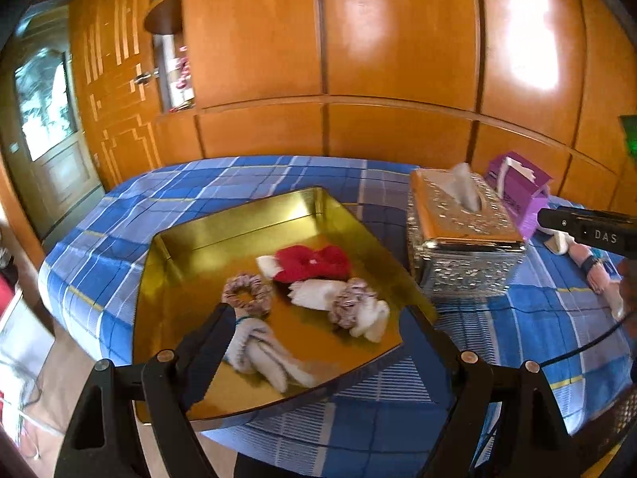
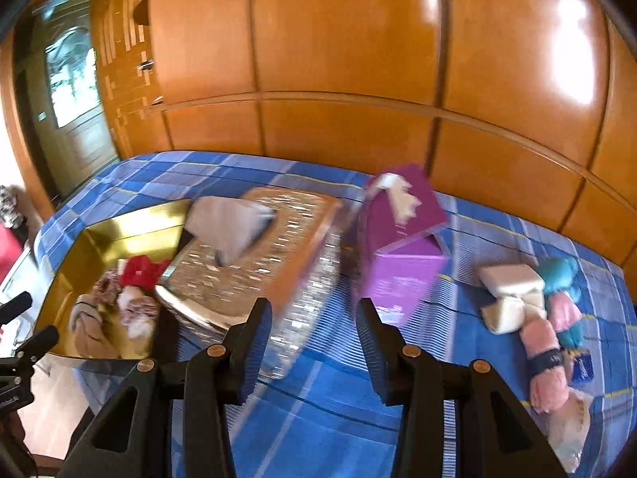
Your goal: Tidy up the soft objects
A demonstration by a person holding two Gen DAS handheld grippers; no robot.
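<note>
A gold tray (image 1: 223,235) lies on the blue checked cloth and holds a red scrunchie (image 1: 312,263), two patterned scrunchies (image 1: 247,292), white cloth pieces (image 1: 316,292) and a pale sock (image 1: 262,352). My left gripper (image 1: 318,330) is open above the tray's near edge, its left finger beside the sock. My right gripper (image 2: 314,318) is open and empty above the cloth, in front of the tissue box. More soft things lie at the right: white sponge blocks (image 2: 509,298), a pink sock (image 2: 543,358) and a teal item (image 2: 561,271). The tray also shows in the right wrist view (image 2: 131,231).
A silver and orange tissue box (image 1: 462,235) stands right of the tray, also seen in the right wrist view (image 2: 258,263). A purple box (image 2: 402,247) stands behind it. Orange wooden cabinets (image 1: 398,59) back the table. A door (image 1: 47,119) is at the left.
</note>
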